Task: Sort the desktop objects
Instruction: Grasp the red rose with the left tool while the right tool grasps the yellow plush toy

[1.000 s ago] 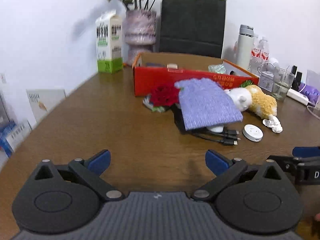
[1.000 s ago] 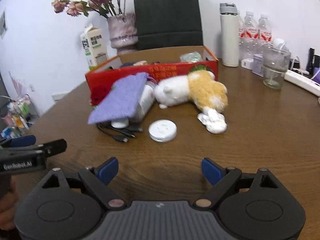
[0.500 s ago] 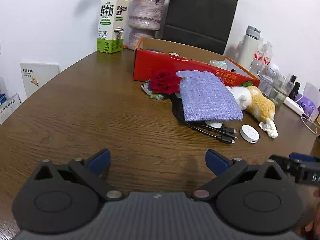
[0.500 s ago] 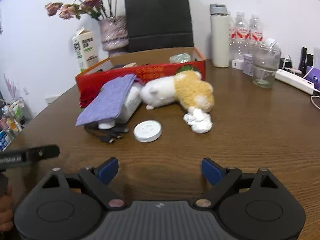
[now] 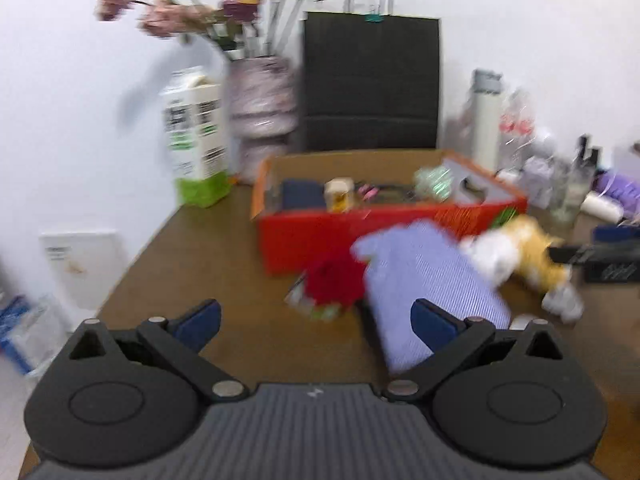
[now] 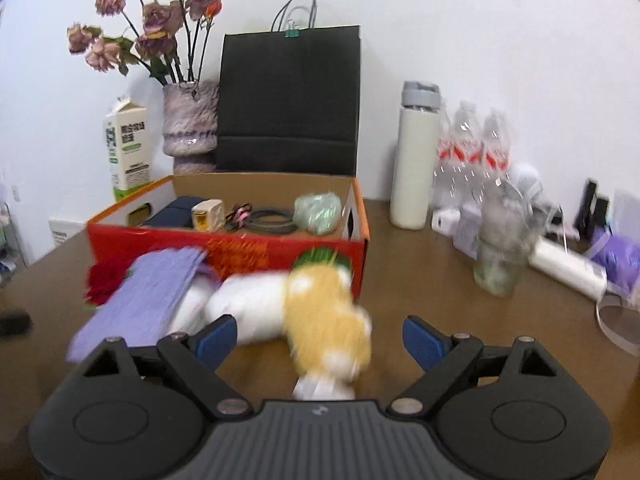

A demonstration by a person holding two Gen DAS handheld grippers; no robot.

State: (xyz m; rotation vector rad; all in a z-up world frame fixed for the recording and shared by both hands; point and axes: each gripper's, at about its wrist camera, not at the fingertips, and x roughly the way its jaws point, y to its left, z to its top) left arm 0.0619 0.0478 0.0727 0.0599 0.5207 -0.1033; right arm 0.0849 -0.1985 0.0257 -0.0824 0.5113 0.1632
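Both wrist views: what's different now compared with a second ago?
Both claws have closed in on the pile: the left claw now faces the red flower and purple pouch, the right claw the plush toy. Both are open and empty, nothing gripped or released. The pile and red box lie unmoved.

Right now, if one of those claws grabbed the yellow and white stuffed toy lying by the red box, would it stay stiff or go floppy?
Probably floppy: the stuffed toy looks plush and lies slumped on the table. Likely light, so the open right gripper may squash it. Unlikely to roll or break.
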